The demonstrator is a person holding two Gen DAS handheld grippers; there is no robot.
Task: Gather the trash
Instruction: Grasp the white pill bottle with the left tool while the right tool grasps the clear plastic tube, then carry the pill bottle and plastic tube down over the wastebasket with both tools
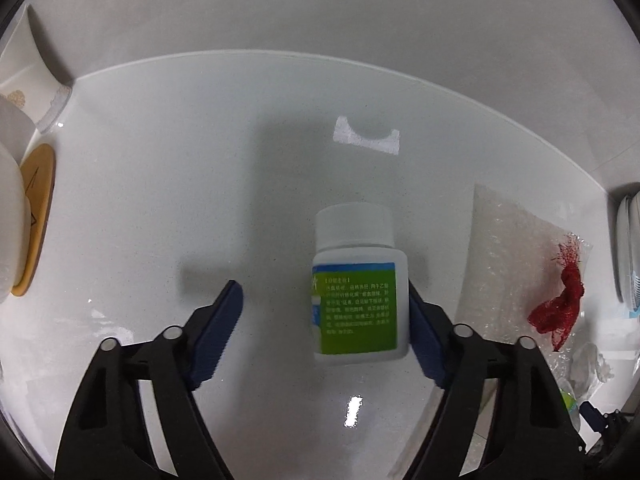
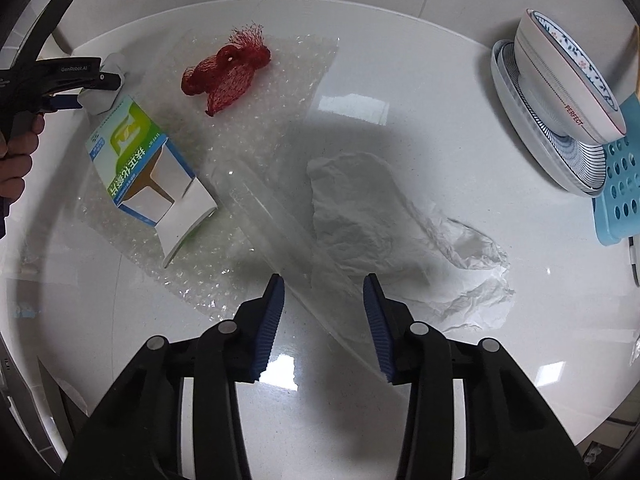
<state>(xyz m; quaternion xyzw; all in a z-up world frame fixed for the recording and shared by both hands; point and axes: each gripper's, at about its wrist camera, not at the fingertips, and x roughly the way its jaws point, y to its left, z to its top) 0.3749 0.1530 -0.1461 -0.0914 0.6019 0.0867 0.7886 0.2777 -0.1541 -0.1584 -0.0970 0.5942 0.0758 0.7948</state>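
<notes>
A white pill bottle (image 1: 356, 280) with a green label lies on the white counter (image 1: 160, 200), cap pointing away. My left gripper (image 1: 324, 286) straddles it. The right pad sits against the bottle's side and the left pad stands well clear. Over a clear plastic sheet (image 2: 280, 216), my right gripper (image 2: 323, 278) hovers with a gap between its pads. A crumpled white tissue (image 2: 380, 216) lies just beyond. Further left are a red mesh net (image 2: 228, 72) on bubble wrap (image 2: 260, 120) and an opened green-and-white medicine box (image 2: 148, 172).
Stacked bowls (image 2: 560, 92) and a blue perforated tray (image 2: 616, 200) stand at the right edge. A paper cup (image 1: 28, 92) and a wooden coaster (image 1: 36, 216) sit at the far left. A small white foam piece (image 1: 366, 140) lies beyond the bottle. A person's hand (image 2: 16, 152) shows at left.
</notes>
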